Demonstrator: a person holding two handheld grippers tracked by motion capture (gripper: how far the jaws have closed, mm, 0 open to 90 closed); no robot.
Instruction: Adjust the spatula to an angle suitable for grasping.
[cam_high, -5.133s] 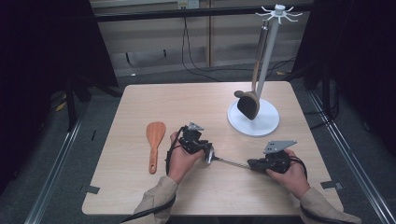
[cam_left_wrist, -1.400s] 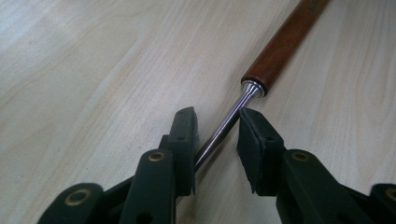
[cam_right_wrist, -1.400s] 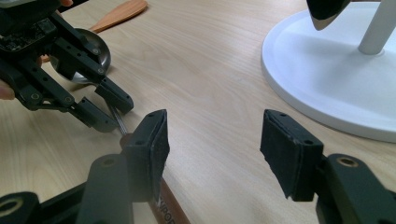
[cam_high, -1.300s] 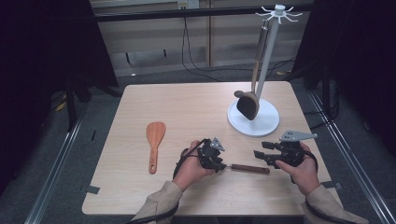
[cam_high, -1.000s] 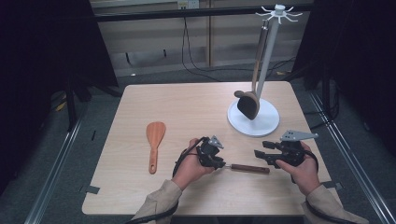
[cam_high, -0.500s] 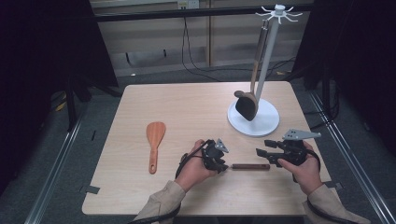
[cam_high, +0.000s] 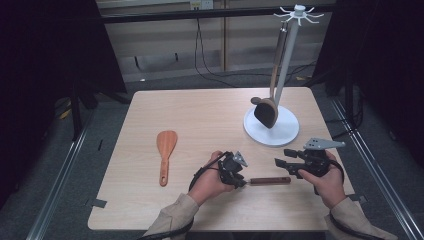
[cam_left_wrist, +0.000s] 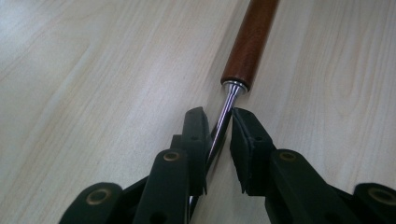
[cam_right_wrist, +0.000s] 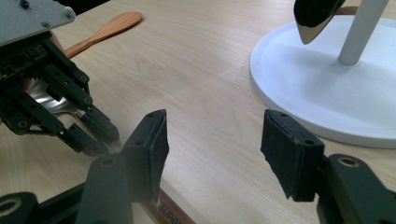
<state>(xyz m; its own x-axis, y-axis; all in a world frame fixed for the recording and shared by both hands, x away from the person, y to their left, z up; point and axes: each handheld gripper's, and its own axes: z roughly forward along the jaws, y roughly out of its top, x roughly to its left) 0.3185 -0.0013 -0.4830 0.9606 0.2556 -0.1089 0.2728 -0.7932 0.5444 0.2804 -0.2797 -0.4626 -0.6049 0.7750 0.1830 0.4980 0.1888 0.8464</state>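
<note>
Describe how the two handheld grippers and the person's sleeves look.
Both the left gripper and the right gripper are black, built of jointed links with round pivot rivets. Their fingers end in flat, rectangular black pads. The right gripper carries a grey three-cornered plate on top. A black cable loops from the left gripper. The sleeves are khaki, with buttoned cuffs.

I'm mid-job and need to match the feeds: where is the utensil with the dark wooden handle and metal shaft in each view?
High view: utensil lies low centre, between the left gripper and right gripper.
Left gripper view: its handle runs up to the top edge, shaft between the fingers.
Right gripper view: handle at the bottom edge, below the fingers.
Shared landmark: pale wooden table.
</note>
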